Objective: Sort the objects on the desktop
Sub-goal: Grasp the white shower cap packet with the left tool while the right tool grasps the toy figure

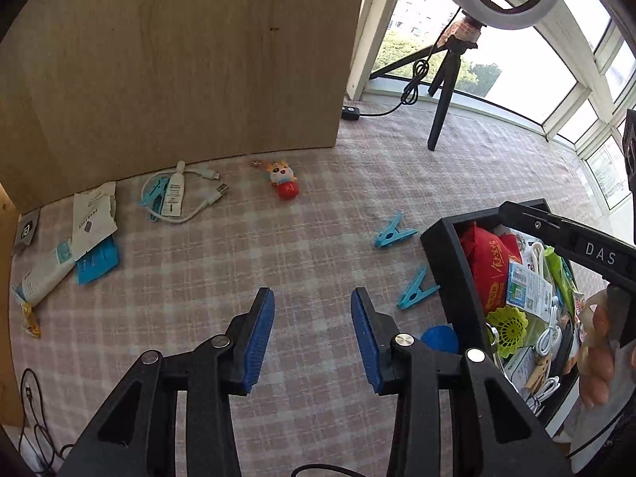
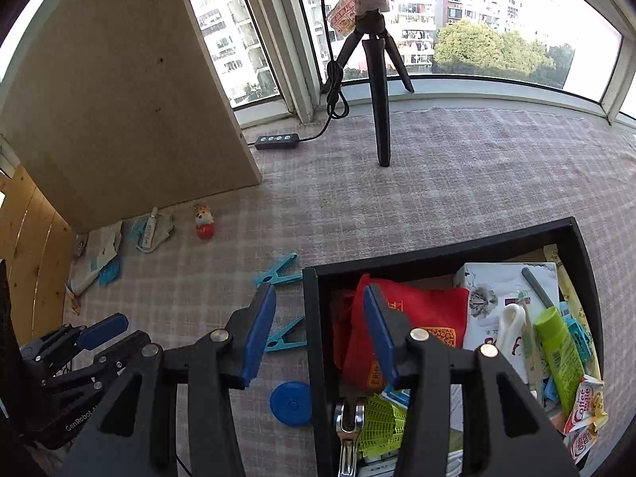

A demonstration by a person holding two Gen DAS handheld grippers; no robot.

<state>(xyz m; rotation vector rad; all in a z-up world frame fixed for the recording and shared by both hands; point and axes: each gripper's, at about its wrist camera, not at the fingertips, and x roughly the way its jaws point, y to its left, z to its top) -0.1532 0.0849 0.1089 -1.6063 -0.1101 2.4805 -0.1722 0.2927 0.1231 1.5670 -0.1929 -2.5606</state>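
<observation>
My left gripper (image 1: 313, 338) is open and empty above the checked cloth. Two blue clothes pegs (image 1: 393, 232) (image 1: 415, 290) lie ahead to its right, beside the black box (image 1: 449, 278), which is full of small items. A blue round disc (image 1: 439, 338) lies by the box's near corner. My right gripper (image 2: 318, 338) is open and empty, straddling the box's left wall (image 2: 314, 318); the pegs (image 2: 278, 270) (image 2: 286, 336) and the disc (image 2: 291, 402) lie just left of it. A red and white toy figure (image 1: 283, 181) and a white tube on a cable (image 1: 173, 196) lie farther back.
A wooden board (image 1: 179, 59) stands at the back left, with paper packets (image 1: 93, 218) along its foot. A ring light on a black tripod (image 2: 377, 79) stands near the window, with a black cable switch (image 2: 277, 141) on the cloth. The left gripper shows in the right wrist view (image 2: 99, 328).
</observation>
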